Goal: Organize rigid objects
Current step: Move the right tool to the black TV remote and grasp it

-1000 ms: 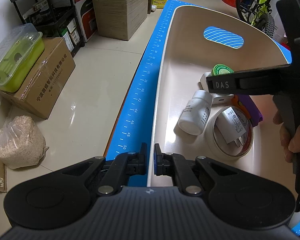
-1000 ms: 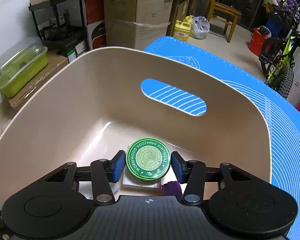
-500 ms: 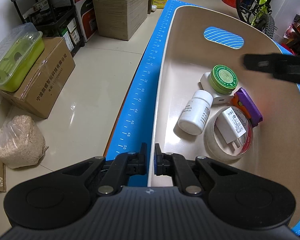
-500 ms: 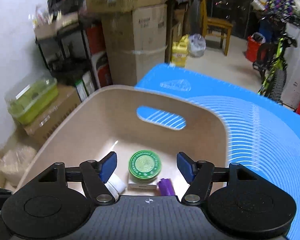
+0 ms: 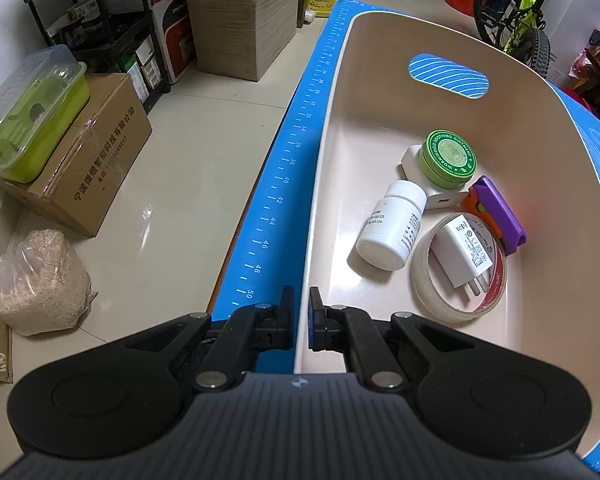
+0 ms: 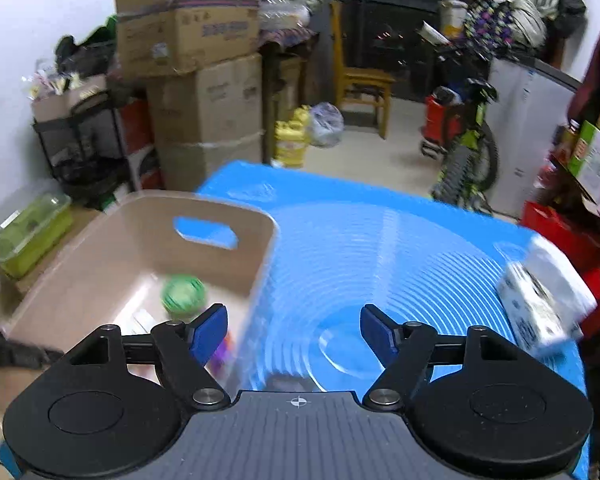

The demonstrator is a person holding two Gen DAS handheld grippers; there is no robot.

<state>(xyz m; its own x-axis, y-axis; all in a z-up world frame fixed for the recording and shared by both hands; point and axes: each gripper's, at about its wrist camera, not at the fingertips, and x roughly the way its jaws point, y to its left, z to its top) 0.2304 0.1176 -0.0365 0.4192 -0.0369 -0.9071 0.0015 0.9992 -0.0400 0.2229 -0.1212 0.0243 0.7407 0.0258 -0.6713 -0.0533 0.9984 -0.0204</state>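
A beige bin (image 5: 332, 128) stands on a blue mat (image 5: 284, 184). In it lie a green ointment tin (image 5: 447, 159) on a white charger block, a white pill bottle (image 5: 392, 232), a tape roll (image 5: 432, 292) with a white plug adapter (image 5: 462, 254) inside it, and a purple cutter (image 5: 500, 216). My left gripper (image 5: 298, 322) is shut on the bin's near rim. My right gripper (image 6: 294, 334) is open and empty, above the mat to the right of the bin (image 6: 148, 240). The tin shows blurred in the right wrist view (image 6: 184, 294).
A white printed box (image 6: 540, 304) lies on the mat's right side (image 6: 380, 240). On the floor left of the table are a cardboard box (image 5: 92, 160) with a green lidded container (image 5: 32, 120), a bag of grain (image 5: 36, 284), stacked cartons and a shelf. A bicycle (image 5: 520, 20) stands behind.
My right gripper let go of the green tin, opened wide, rose out of the bin and swung right over the mat. The left gripper has not moved.
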